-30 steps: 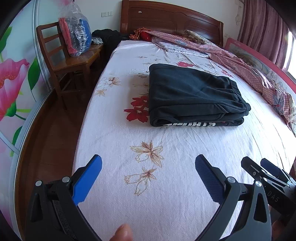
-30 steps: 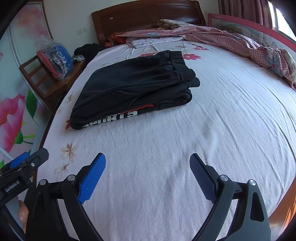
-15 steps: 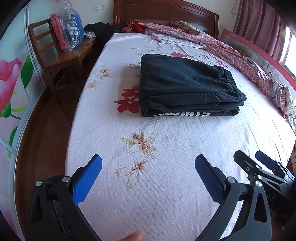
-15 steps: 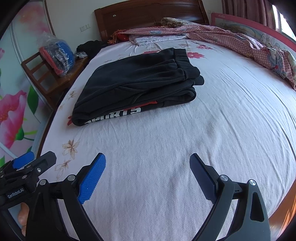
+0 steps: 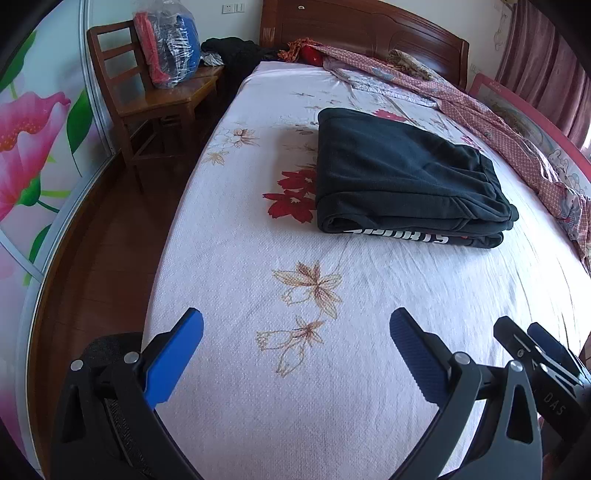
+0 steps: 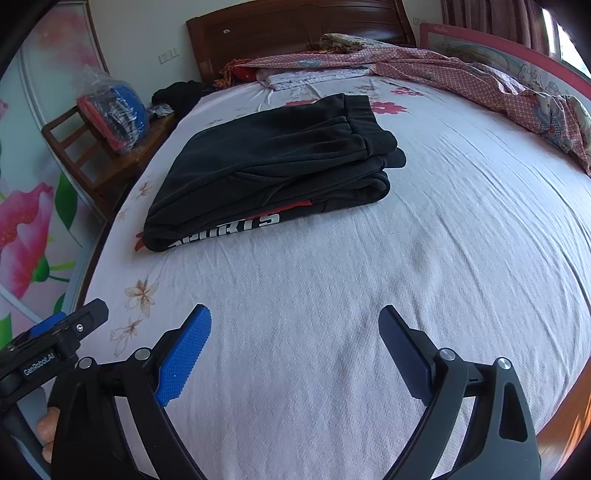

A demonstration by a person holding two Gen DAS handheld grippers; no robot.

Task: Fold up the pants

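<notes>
Nearby, folded black pants [image 5: 402, 184] on bed [image 5: 258, 369] – pink quilt [image 6: 461, 70] beyond, both grippers spread, empty

The folded pants [image 5: 402, 184] are laid on the bed [image 5: 369, 369], in the upper middle of the left wrist frame. A chair [image 5: 147, 99] is placed at upper left, beside the bed, with a bag [image 5: 166, 44] set on its seat. A quilt [image 5: 498, 125] is spread along the upper right, behind the pants. The headboard [image 5: 362, 33] is seen at the top.

Bright daylight, strong fisheye edge distortion
</notes>
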